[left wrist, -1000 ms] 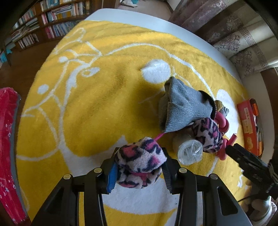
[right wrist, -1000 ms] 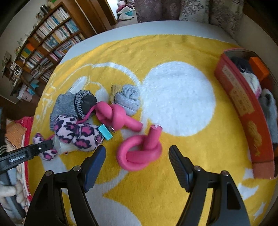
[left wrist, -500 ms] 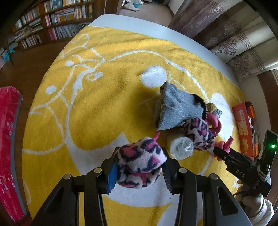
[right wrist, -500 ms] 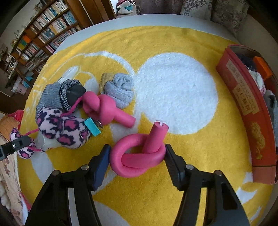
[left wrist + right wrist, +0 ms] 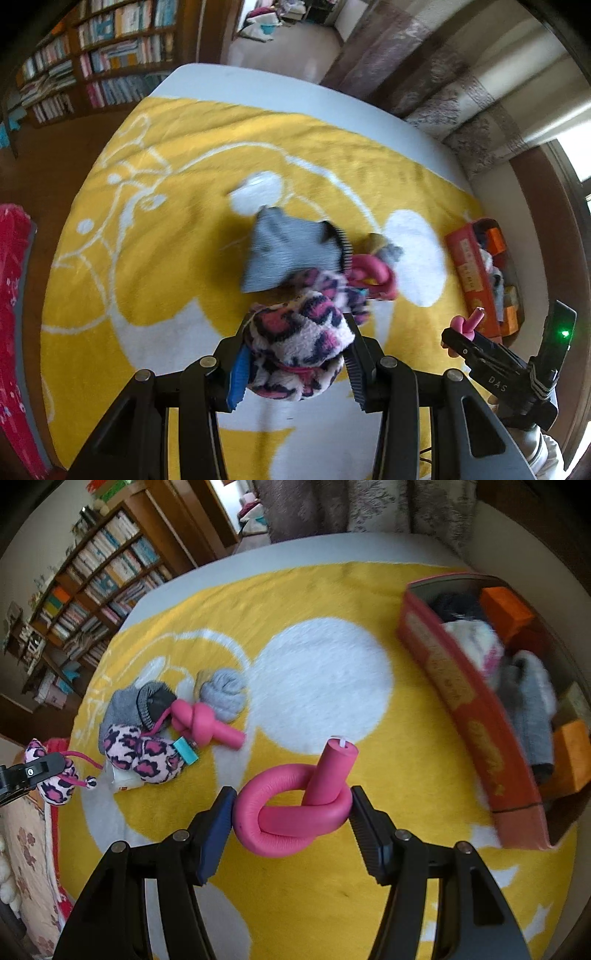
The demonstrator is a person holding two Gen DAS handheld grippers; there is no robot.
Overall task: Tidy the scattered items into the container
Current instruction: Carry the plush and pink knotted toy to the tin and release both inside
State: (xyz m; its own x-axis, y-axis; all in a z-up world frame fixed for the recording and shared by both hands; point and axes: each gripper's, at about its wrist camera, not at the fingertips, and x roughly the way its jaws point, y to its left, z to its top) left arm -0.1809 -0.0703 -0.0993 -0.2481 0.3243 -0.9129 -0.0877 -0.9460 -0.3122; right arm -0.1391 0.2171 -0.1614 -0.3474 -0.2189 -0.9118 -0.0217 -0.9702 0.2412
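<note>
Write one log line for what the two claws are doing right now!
left claw: shut on leopard-print plush | right claw: shut on knotted pink foam tube | red box: partly filled | gray sock: on yellow blanket

The right gripper (image 5: 291, 814), wide apart a second ago, now clamps the knotted pink foam tube (image 5: 295, 805) and holds it above the yellow blanket (image 5: 406, 886). The left gripper (image 5: 295, 363) has risen with its leopard-print plush (image 5: 299, 350).

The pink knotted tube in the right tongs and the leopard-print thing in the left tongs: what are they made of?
Pink knotted tube: looks like soft foam or rubber, smooth matte skin, bent into a tight knot without creasing. Leopard-print thing: plush fleece fabric, with a fuzzy nap and blurred pattern edges.
</note>
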